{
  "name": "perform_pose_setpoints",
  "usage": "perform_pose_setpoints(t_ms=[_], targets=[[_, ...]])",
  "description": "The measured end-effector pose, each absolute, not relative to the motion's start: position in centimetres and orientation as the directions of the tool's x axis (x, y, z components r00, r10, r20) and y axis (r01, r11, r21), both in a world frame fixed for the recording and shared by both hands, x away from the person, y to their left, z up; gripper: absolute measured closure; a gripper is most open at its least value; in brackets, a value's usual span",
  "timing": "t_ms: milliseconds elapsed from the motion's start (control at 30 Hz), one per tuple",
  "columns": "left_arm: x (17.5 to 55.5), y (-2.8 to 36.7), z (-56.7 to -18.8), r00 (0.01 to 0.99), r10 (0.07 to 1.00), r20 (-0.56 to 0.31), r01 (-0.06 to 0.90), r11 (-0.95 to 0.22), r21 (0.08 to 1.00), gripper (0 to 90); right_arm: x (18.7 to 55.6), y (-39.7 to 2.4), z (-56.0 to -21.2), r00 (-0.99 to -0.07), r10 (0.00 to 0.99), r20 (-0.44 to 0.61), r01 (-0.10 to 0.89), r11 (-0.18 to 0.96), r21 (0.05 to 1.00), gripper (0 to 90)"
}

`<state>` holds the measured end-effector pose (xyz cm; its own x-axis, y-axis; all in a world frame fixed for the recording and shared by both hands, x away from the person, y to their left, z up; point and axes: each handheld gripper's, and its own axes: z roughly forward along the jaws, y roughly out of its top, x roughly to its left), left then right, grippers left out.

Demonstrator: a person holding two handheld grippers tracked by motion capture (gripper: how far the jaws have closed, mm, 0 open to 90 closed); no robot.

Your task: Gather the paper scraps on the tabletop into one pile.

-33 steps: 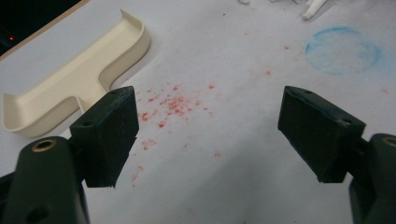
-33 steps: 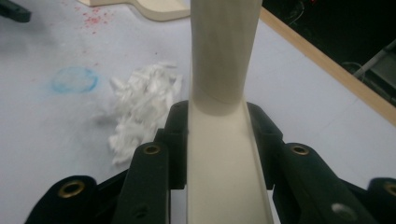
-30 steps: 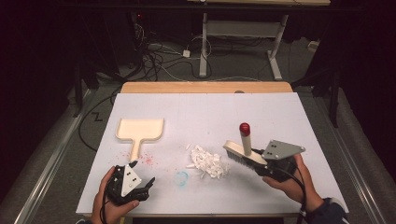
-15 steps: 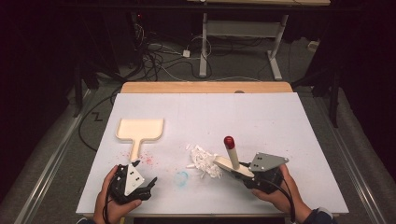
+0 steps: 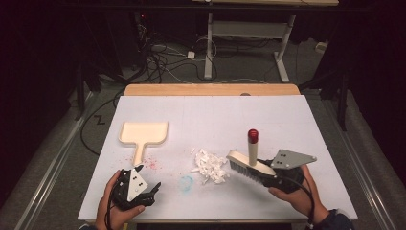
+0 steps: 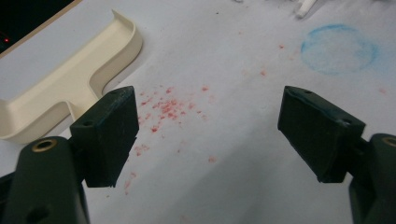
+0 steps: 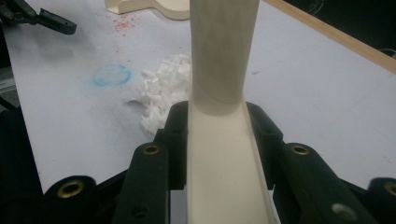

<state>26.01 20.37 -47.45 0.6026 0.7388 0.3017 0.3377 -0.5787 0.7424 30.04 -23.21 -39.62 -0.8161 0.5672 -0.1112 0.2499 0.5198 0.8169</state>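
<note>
High view: my right tool (image 5: 268,176) sat at the near right of the bench (image 5: 287,115), clamped on the cream back of a hand brush (image 5: 249,165) whose bristles pointed down and away from me, its upright handle ending in a red cap (image 5: 253,134). The brush head stood just beside a small heap of white shreds (image 5: 209,166), to their right. My left tool (image 5: 136,190) rested near the front left edge, holding nothing. A cream dustpan (image 5: 142,134) lay flat beyond it, handle toward me, well apart from the heap, with a red speckled stain (image 5: 152,164) and a blue ring mark (image 5: 186,182) on the bench between. Left gripper view: my jaws stood wide apart over the red speckles, and the dustpan's raised rim and handle lay just beyond the left jaw. I judged the pan rigid, light moulded plastic, likely to skate on the smooth sheet if nudged; the handle looked the place to take it, clamped across its width. Right gripper view: both jaws pressed against the sides of the brush block, the round handle rising straight ahead, shreds and blue ring to the left of it. The block looked stiff and smooth, so I judged the hold could slip under a hard sweep. The shreds looked featherlight and loose, apt to scatter, and called for gentle strokes.
</note>
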Motion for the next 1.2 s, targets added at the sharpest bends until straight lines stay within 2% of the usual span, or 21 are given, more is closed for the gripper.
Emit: perform_pose_setpoints(t_ms=[233,500,633,733,967,1200], targets=[[26.1,20.3,-47.5,0.599,0.742,0.301,0.343,-0.578,0.740,19.5,29.7,-27.3,-38.6,-0.810,0.585,-0.035,0.312,0.482,0.819,67.5],[26.1,20.0,-47.6,0.607,0.737,0.297,0.352,-0.584,0.731,19.5,29.5,-28.7,-39.3,-0.835,0.548,0.053,0.376,0.498,0.781,67.4],[26.2,19.9,-47.7,0.599,0.739,0.308,0.358,-0.591,0.722,19.5,31.1,-28.6,-40.3,-0.837,0.543,0.062,0.417,0.562,0.715,66.9],[26.3,19.8,-47.7,0.602,0.736,0.309,0.357,-0.594,0.721,19.7,32.9,-29.0,-40.9,-0.808,0.583,0.085,0.466,0.543,0.699,66.8],[26.5,19.7,-47.8,0.599,0.740,0.306,0.369,-0.594,0.715,20.6,36.6,-29.2,-41.4,-0.782,0.620,0.069,0.511,0.574,0.639,57.9],[26.5,19.6,-47.8,0.598,0.741,0.305,0.374,-0.595,0.711,20.7,39.6,-29.0,-42.0,-0.773,0.633,0.040,0.540,0.624,0.564,53.0]])
